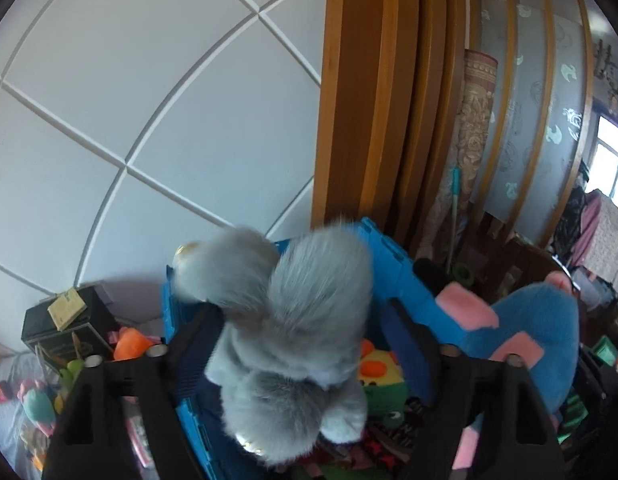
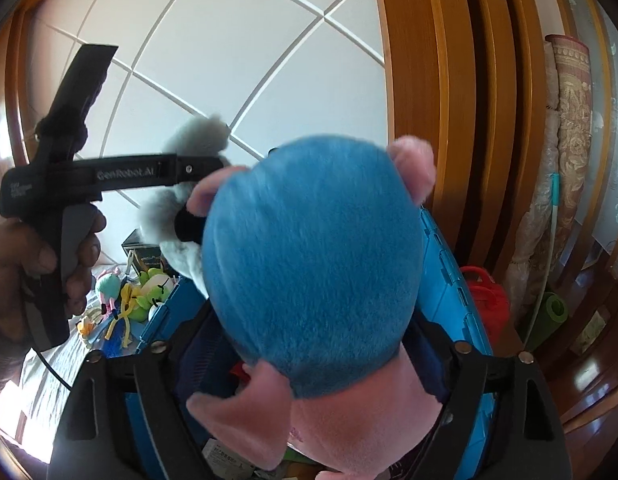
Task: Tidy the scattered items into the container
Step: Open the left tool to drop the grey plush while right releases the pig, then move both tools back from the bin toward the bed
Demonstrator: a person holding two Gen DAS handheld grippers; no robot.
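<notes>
- The left tool [image 1: 305, 320] stands wide open; a fluffy grey plush animal [image 1: 293, 332] lies between its fingers above the blue plastic folding crate [image 1: 393, 264], and the pads look clear of the fur.
- The right tool [image 2: 309, 328] is also spread wide, with a big blue plush toy with pink ears and limbs [image 2: 313, 264] filling the gap over the same crate; whether its pads touch the plush I cannot tell.
- In the right wrist view a hand [image 2: 37, 256] grips the left tool's black handle.
- More small soft toys [image 2: 141, 292] lie scattered on the pale sheet [image 2: 49, 368] left of the crate, near a black box [image 1: 65, 328].
- A yellow-and-green plush [image 1: 379, 376] already sits inside the crate.
</notes>
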